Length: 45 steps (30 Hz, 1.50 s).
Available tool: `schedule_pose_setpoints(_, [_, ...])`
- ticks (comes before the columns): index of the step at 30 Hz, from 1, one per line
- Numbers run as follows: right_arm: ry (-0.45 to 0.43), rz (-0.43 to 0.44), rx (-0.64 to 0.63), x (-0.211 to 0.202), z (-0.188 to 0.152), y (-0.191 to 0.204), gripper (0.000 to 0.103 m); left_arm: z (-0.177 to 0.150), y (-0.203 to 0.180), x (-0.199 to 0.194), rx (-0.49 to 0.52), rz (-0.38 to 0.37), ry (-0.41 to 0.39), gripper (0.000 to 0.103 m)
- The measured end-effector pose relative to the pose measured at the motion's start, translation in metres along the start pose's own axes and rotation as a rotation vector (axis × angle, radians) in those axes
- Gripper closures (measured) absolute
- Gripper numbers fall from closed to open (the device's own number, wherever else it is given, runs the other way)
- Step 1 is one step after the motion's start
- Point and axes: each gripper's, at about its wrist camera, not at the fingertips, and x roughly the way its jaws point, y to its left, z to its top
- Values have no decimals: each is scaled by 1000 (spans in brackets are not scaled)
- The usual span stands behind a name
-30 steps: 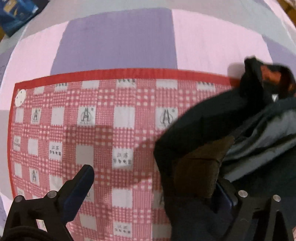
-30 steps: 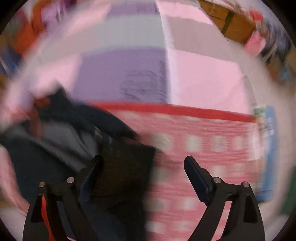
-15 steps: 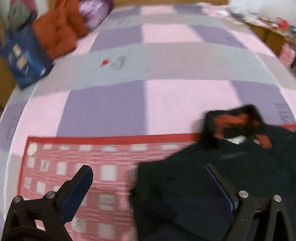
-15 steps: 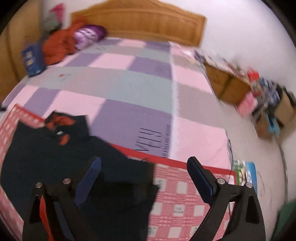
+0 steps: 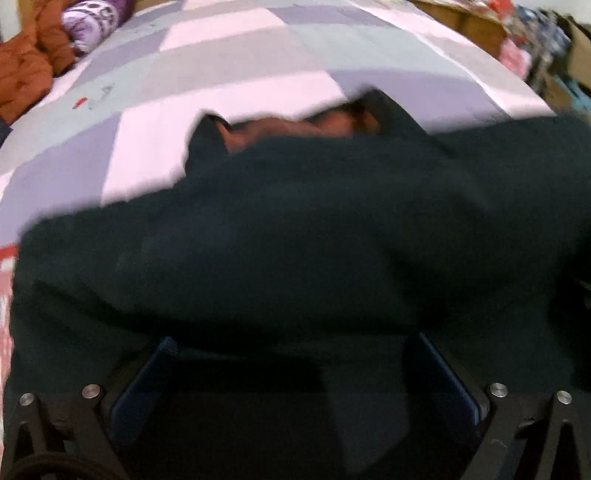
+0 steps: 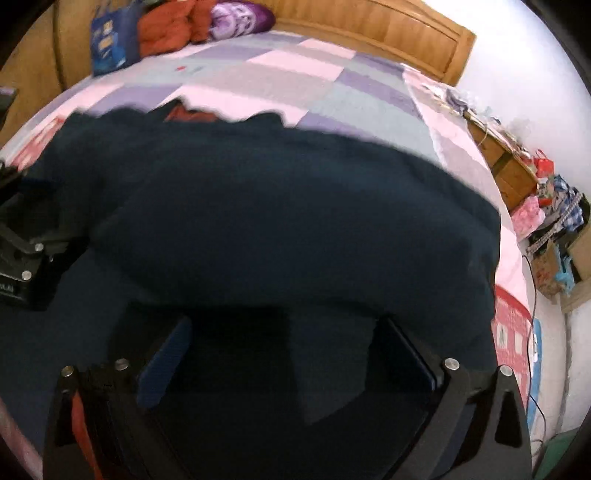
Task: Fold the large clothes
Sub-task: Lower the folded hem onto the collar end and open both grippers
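Note:
A large dark navy jacket (image 5: 295,229) with an orange-brown collar lining (image 5: 291,127) lies spread on the bed and fills most of both views; it also shows in the right wrist view (image 6: 295,221). My left gripper (image 5: 291,369) is open, its blue fingers spread low over the jacket's near edge. My right gripper (image 6: 284,354) is open too, over the jacket's near right part. The left gripper's black body (image 6: 22,258) shows at the left edge of the right wrist view. Neither gripper holds cloth.
The bed has a pink, purple and grey checked cover (image 6: 295,81) and a red checked mat (image 6: 511,332) under the jacket. An orange coat (image 6: 166,26), purple pillow (image 6: 240,16) and blue box (image 6: 107,44) lie by the wooden headboard (image 6: 388,33). Clutter (image 6: 554,221) lines the floor on the right.
Both grippers have pulled back towards the jacket's near edge. The jacket, bunched and lifted a second ago, now lies spread flat, covering most of the red mat.

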Motion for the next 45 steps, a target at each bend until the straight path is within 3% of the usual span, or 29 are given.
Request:
schedule_pose_setpoints(5, [-20,-18,82,50,49,-14,0,36,9,37,-16,57,-23,0])
schedule_pose_setpoints(9, [-36,-4,176,66,71,-35,0,45,47,44,-196,87,-42,0])
schedule_pose_setpoints(11, [-40,-2,274,69,75,-56,0,44,61,50,-200,105,-41,0])
schedule_pose_setpoints(14, [-45,-34,325,69,67,-79,0,44,64,59,-127,148,-25,0])
schedule_pose_setpoints(17, [-6,-88,355,73,68,-93,0,47,75,62,-209,167,26,0])
schedule_pose_setpoints(19, [5,-97,351,67,69,-93,0,48,65,51,-215,170,9,0])
schedule_pose_setpoints(21, [-37,-44,322,48,67,-80,0,38,45,24,-154,119,-56,0])
schedule_pose_setpoints(23, [-99,-2,253,19,56,-56,0,15,25,0,-73,156,-98,0])
schedule_pose_setpoints(26, [-163,-73,168,-19,19,-19,0,-20,20,-12,-34,159,-107,0])
schedule_pose_setpoints(27, [-156,-105,158,-20,5,-12,0,-29,24,-5,-29,148,-100,0])
schedule_pose_setpoints(29, [-101,-67,178,-6,-6,-15,0,-29,39,7,-63,110,-94,0])
schedule_pose_setpoints(31, [-94,-29,244,6,-2,-33,0,-20,53,13,-100,144,-91,0])
schedule_pose_setpoints(36, [-51,-86,367,47,39,-95,0,1,93,37,-203,154,-45,0])
schedule_pose_setpoints(37, [-32,-125,402,55,46,-112,0,2,99,39,-208,171,-36,0])
schedule_pose_setpoints(39, [5,-119,465,66,51,-138,0,0,118,42,-227,213,-13,0])
schedule_pose_setpoints(41, [80,-214,533,76,45,-169,0,-3,138,42,-260,251,9,0])
schedule_pose_setpoints(43, [101,-185,652,73,32,-193,0,-9,160,40,-317,276,33,0])
schedule_pose_setpoints(45, [63,-192,641,54,24,-193,0,-22,179,25,-386,313,25,0])
